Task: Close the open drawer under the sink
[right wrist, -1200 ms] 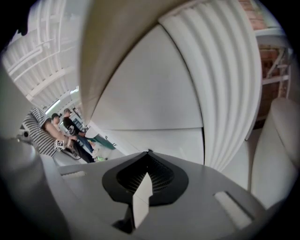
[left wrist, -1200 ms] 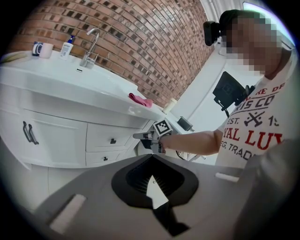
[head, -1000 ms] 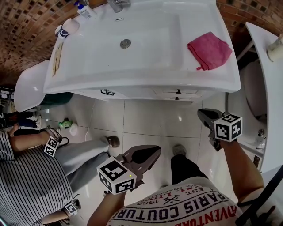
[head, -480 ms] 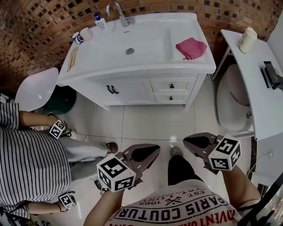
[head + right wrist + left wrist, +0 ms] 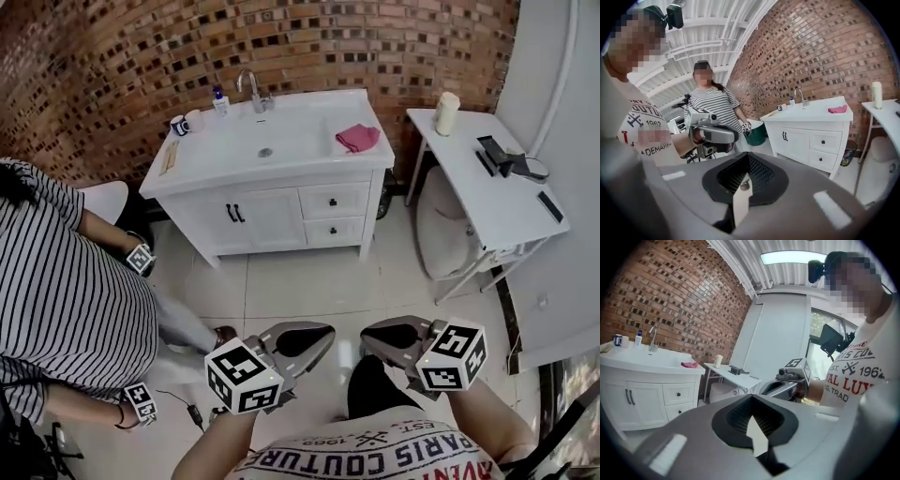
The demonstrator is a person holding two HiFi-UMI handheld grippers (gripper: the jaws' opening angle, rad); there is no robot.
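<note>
The white sink cabinet (image 5: pixel 272 211) stands against the brick wall, about two floor tiles ahead of me. Its two small drawers, upper (image 5: pixel 333 200) and lower (image 5: pixel 335 232), sit flush with the front, and so do the double doors (image 5: pixel 234 216). My left gripper (image 5: pixel 314 333) and right gripper (image 5: pixel 375 335) hang side by side close to my body, well short of the cabinet, both shut and holding nothing. The left gripper view shows the drawers (image 5: pixel 678 393) at its left. In the right gripper view they (image 5: pixel 824 140) lie at its right.
A pink cloth (image 5: pixel 356 138), a faucet (image 5: pixel 251 91) and a cup (image 5: pixel 179 125) are on the sink top. A white side table (image 5: pixel 487 187) with a stool (image 5: pixel 441 234) beneath stands at the right. A person in a striped shirt (image 5: pixel 66 300) stands at the left.
The head view has drawn back from over the sink, so the whole cabinet and wall now show. My right gripper has come in beside the left one.
</note>
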